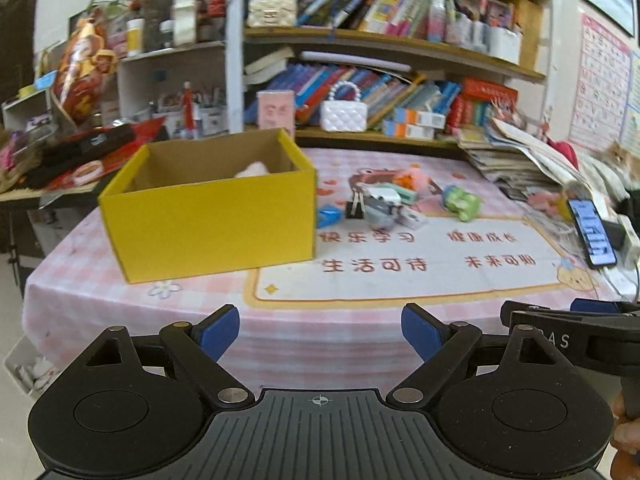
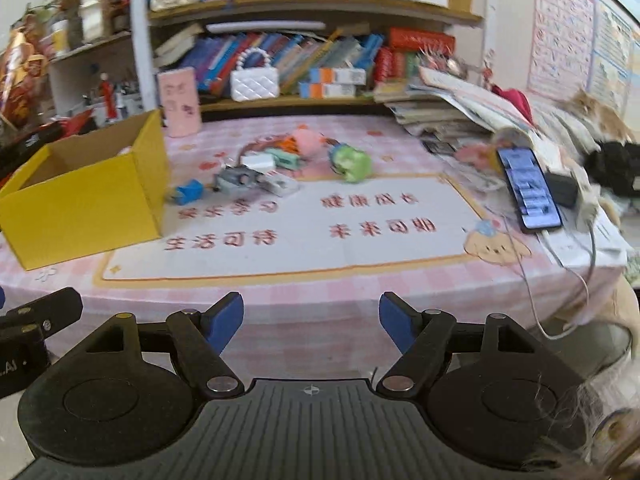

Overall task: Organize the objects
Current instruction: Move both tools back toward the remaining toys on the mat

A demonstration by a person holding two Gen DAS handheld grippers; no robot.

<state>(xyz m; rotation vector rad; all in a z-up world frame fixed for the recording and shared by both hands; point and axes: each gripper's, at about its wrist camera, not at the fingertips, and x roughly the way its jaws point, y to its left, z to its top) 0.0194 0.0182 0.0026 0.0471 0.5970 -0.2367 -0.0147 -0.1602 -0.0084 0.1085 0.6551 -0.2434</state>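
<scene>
A yellow cardboard box [image 1: 208, 216] stands open on the left of the pink checked table [image 1: 360, 320]; something pale pink lies inside it [image 1: 252, 170]. The box also shows in the right wrist view [image 2: 88, 200]. A heap of small objects lies mid-table: a grey toy [image 1: 380, 206], a black binder clip [image 1: 356, 208], a blue piece [image 1: 330, 216], a green toy [image 1: 462, 200] and a pink plush [image 2: 306, 140]. My left gripper [image 1: 320, 330] is open and empty at the table's near edge. My right gripper [image 2: 312, 320] is open and empty beside it.
A lit phone [image 2: 528, 188] with a cable lies at the right edge near stacked papers [image 1: 512, 156]. Bookshelves with two small handbags [image 1: 344, 114] stand behind the table. A pink carton [image 2: 180, 104] stands at the back. Clutter fills a side desk at the left [image 1: 80, 152].
</scene>
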